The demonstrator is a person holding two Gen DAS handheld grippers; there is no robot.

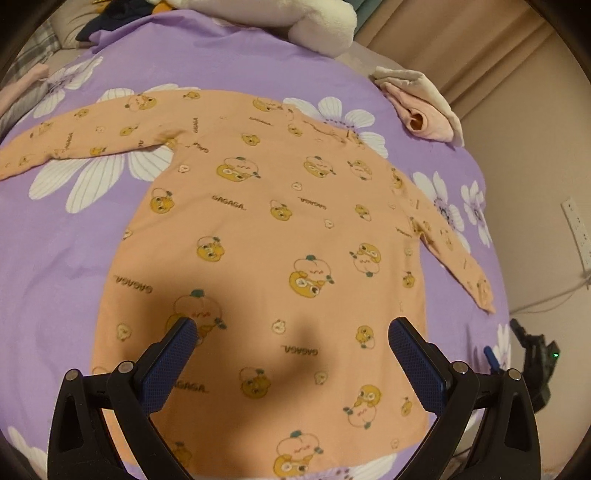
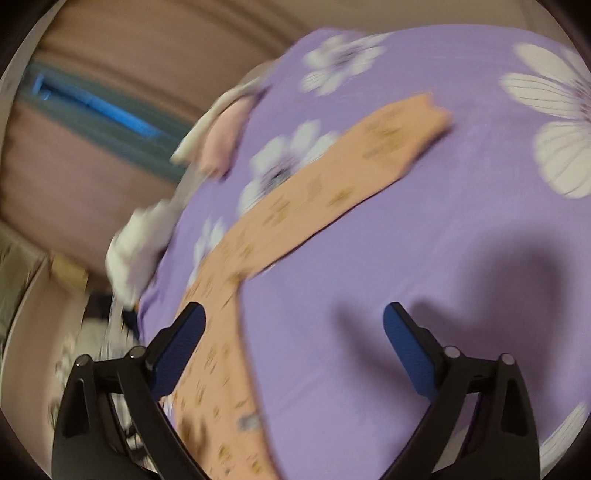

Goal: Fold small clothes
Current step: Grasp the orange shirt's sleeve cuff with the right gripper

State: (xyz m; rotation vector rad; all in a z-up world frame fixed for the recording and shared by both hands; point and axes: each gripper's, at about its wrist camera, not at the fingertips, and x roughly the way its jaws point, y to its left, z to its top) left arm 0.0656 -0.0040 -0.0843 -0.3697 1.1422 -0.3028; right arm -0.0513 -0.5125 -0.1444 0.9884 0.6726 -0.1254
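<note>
An orange long-sleeved child's top (image 1: 280,236) with yellow cartoon prints lies flat on the purple flowered bedsheet (image 1: 59,258), both sleeves spread out. My left gripper (image 1: 291,328) is open and empty, hovering above the top's lower part near the hem. My right gripper (image 2: 293,314) is open and empty above the sheet, just beside the top's side edge. In the blurred right wrist view one sleeve (image 2: 332,177) stretches away up and to the right. The other gripper shows at the right edge of the left wrist view (image 1: 532,354).
Folded pink and cream clothes (image 1: 424,107) lie at the bed's far right corner; they also show in the right wrist view (image 2: 221,136). A white plush bundle (image 1: 314,26) sits at the far edge. A wall and power strip (image 1: 578,232) are right of the bed.
</note>
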